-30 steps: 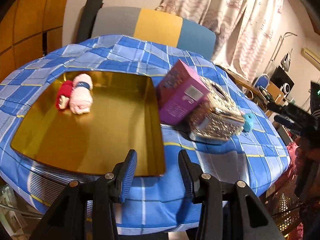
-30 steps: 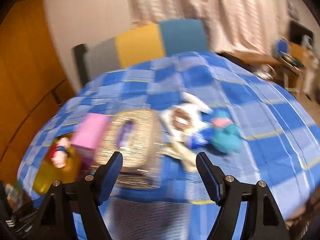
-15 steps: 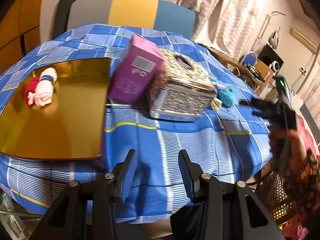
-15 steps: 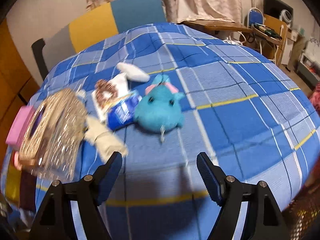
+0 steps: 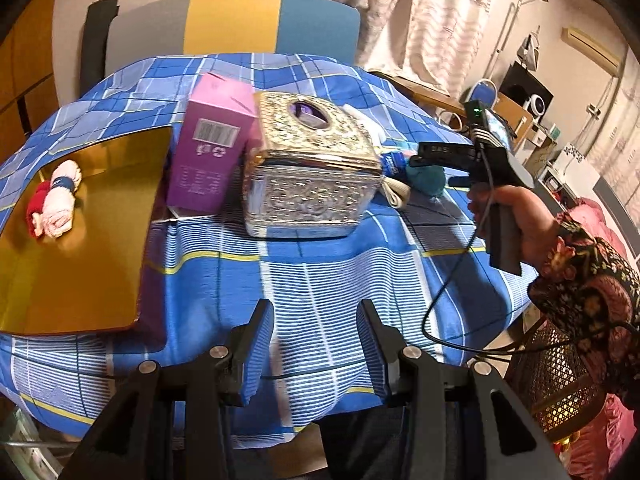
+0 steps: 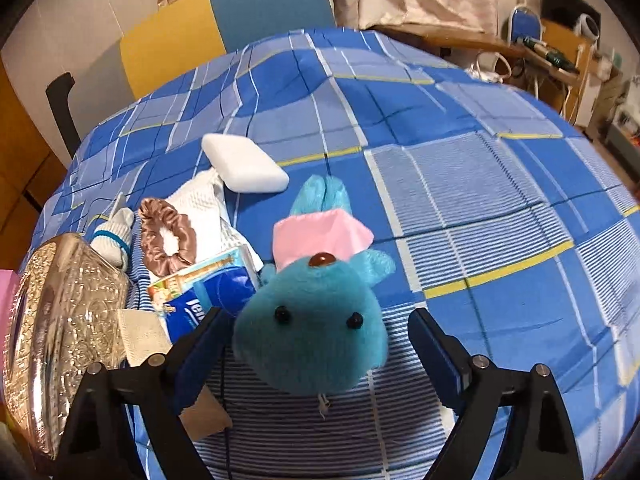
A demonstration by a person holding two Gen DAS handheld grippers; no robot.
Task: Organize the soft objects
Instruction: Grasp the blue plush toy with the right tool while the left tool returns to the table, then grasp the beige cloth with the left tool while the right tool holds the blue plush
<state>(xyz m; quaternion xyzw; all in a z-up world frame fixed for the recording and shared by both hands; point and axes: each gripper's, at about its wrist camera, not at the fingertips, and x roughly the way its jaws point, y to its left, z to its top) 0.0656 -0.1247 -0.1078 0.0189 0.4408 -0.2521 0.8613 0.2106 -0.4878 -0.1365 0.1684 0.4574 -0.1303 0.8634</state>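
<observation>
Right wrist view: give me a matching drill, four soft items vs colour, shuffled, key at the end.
Items:
1. plush toy
2. scrunchie
3. sponge block
4. tissue pack

Colours:
A. white
B. blue with print
C. teal with a pink hat
D. shiny brown

Pairs: 1-C, 2-D, 3-A, 4-B
</observation>
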